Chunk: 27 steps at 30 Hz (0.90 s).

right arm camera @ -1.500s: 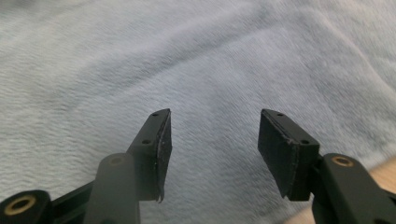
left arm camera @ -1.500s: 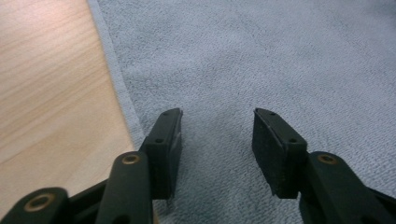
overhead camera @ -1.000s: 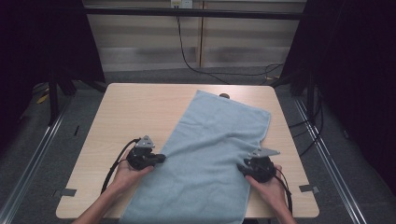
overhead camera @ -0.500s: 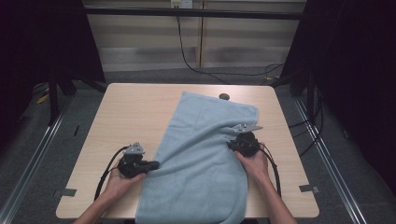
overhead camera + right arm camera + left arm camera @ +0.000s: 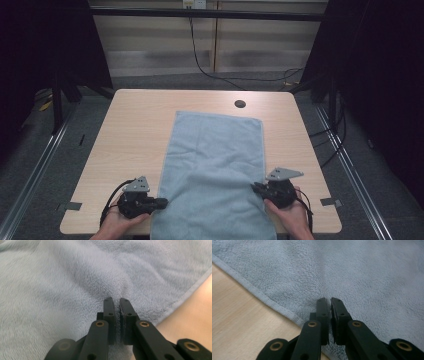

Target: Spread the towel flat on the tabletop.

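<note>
High view: towel [image 5: 215, 165] is lying lengthwise on the tabletop [image 5: 135, 125], running away from the person; left gripper [image 5: 159, 202] and right gripper [image 5: 257, 187] are pinching its opposite near edges, equally close.

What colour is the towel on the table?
Light blue. The towel shows whole in the high view.

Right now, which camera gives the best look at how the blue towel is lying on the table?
The high view: it shows the whole towel spread lengthwise on the table, its near end running off the front edge. The left gripper view shows only pile and a hemmed edge beside closed fingers; the right gripper view shows bunched cloth pinched ahead of its fingers.
</note>
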Each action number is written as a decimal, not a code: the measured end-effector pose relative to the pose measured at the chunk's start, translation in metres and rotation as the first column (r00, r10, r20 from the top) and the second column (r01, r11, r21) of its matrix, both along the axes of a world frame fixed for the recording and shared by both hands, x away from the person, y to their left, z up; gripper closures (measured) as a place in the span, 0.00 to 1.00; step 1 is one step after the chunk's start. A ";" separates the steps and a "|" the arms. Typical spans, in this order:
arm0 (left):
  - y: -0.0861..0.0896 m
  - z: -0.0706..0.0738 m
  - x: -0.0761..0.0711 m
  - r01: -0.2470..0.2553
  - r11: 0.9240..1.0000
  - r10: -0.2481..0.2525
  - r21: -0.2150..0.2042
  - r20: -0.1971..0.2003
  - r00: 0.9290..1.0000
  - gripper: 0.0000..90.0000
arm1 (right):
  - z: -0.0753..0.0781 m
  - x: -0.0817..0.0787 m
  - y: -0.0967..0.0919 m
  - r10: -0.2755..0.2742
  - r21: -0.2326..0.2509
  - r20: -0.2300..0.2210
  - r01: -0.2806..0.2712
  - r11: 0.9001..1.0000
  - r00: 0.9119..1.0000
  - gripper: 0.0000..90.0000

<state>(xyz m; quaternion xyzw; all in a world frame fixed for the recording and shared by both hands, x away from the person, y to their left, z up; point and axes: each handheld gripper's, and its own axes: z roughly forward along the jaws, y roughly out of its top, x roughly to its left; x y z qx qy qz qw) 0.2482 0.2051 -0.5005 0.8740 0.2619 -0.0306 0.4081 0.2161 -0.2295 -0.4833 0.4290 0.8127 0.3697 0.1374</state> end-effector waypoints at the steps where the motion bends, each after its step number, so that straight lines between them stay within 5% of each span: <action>1: -0.001 0.000 -0.001 0.004 1.000 -0.004 -0.001 -0.002 1.000 0.95 | -0.003 -0.008 -0.003 0.000 -0.006 -0.011 0.000 1.000 1.000 0.95; 7: -0.001 0.001 -0.013 0.022 1.000 -0.023 -0.004 -0.020 1.000 0.95 | -0.006 -0.033 -0.007 0.028 0.006 -0.037 -0.028 1.000 0.999 0.93; 14: 0.004 0.008 -0.023 0.035 0.998 -0.036 -0.044 -0.014 0.999 0.89 | 0.003 -0.034 -0.007 0.032 0.051 -0.006 -0.032 0.998 0.999 0.71; 16: 0.005 0.015 -0.011 0.011 0.999 -0.010 -0.051 0.026 1.000 0.84 | 0.007 -0.027 -0.007 0.028 0.061 0.003 -0.029 0.998 1.000 0.66; 18: 0.006 0.019 0.008 -0.037 0.996 0.039 -0.084 0.021 0.999 0.83 | 0.009 -0.017 -0.006 0.026 0.062 0.021 -0.027 0.998 0.999 0.64; 24: -0.010 0.020 0.066 -0.103 0.994 0.105 -0.043 0.047 0.993 0.74 | 0.008 0.027 0.000 0.021 0.050 0.021 -0.022 0.998 1.000 0.60; 27: -0.022 0.011 0.089 -0.114 0.993 0.115 -0.036 0.019 0.993 0.71 | 0.004 0.046 0.005 0.013 0.045 0.010 -0.013 0.999 1.000 0.58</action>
